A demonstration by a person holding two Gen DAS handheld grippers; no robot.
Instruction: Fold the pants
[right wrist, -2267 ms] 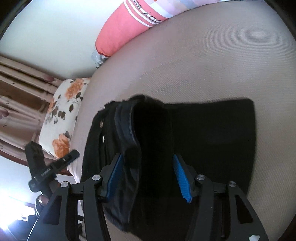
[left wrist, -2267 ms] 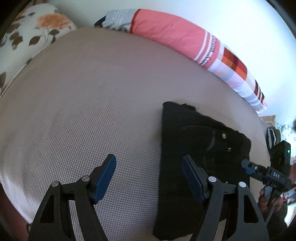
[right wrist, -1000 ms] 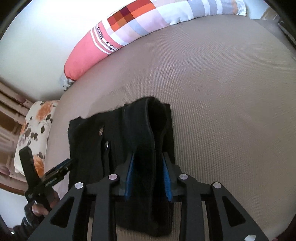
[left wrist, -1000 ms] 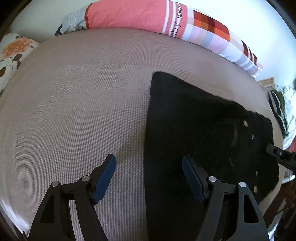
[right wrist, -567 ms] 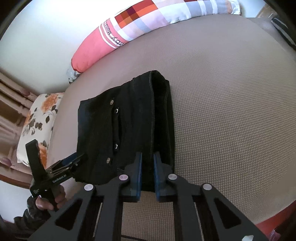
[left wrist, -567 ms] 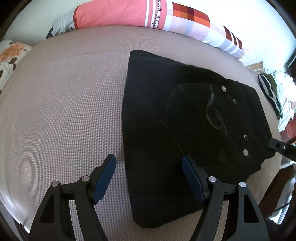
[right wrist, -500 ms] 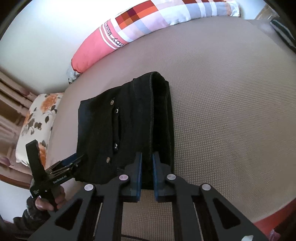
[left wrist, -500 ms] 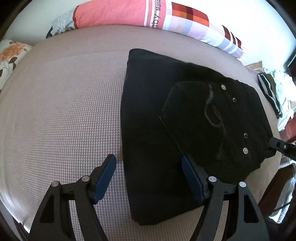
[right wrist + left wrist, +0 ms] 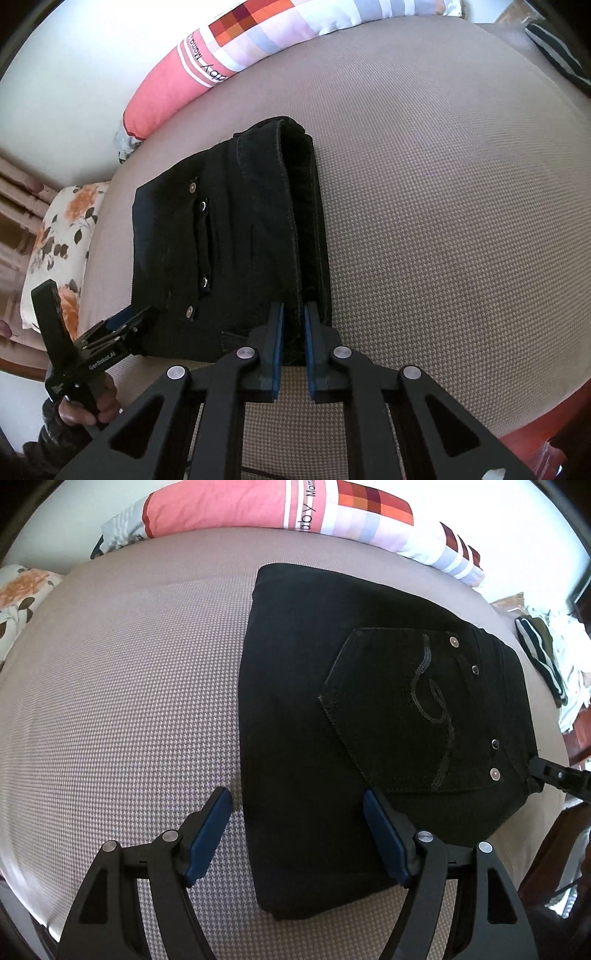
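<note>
The black pants (image 9: 369, 709) lie folded into a compact stack on the bed, back pocket and rivets facing up. My left gripper (image 9: 297, 805) is open over the near left corner of the stack, holding nothing. My right gripper (image 9: 293, 325) is shut on the waistband edge of the pants (image 9: 229, 236), at the near corner of the fold. The right gripper also shows at the stack's right edge in the left wrist view (image 9: 554, 775). The left gripper shows at the stack's left corner in the right wrist view (image 9: 122, 328).
The bed (image 9: 122, 686) has a beige woven cover. A long pink and checked bolster (image 9: 288, 509) lies along the far wall. A floral pillow (image 9: 59, 236) sits at one end. Striped clothes (image 9: 539, 653) lie at the bed's right edge.
The right gripper closed on the folded end and laid it down over the rest of the pants, forming a flat stack. The left gripper stayed open and moved closer to the stack.
</note>
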